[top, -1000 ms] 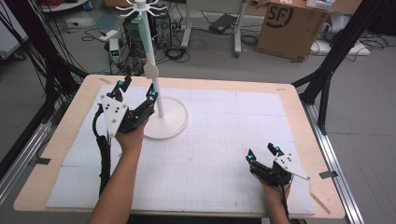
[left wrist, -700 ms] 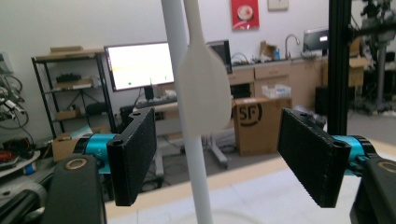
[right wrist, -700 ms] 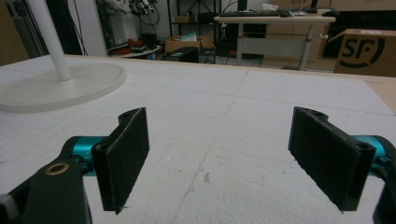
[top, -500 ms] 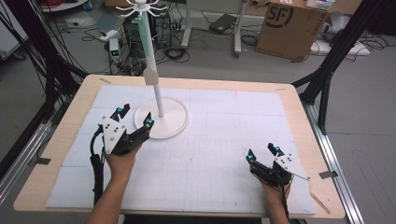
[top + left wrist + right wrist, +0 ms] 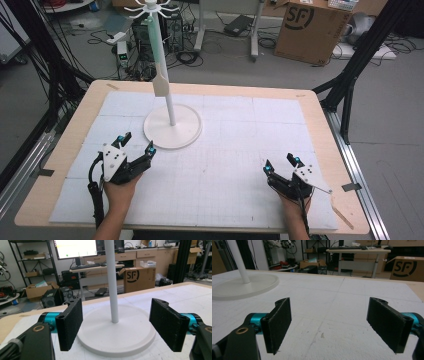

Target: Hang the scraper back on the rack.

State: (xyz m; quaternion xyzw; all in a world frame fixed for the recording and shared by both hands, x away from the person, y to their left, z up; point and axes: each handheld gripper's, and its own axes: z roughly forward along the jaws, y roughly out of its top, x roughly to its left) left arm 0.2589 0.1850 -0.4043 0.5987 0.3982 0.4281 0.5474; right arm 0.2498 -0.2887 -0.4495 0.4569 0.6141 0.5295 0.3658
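Both hand-held grippers, left [image 5: 135, 144] and right [image 5: 281, 163], gape over white matting [image 5: 240, 150]; cartons [image 5: 310, 25] behind.

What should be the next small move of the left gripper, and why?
Probably rest on the mat, as the right gripper does. The left gripper is open and empty, its jaws having just been opening, and it sits back from the white stand.

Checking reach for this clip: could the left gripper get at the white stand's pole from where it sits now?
Probably yes. The left gripper sits just short of the stand's round base, jaws open and empty, and the pole stands straight ahead between them with nothing in between.
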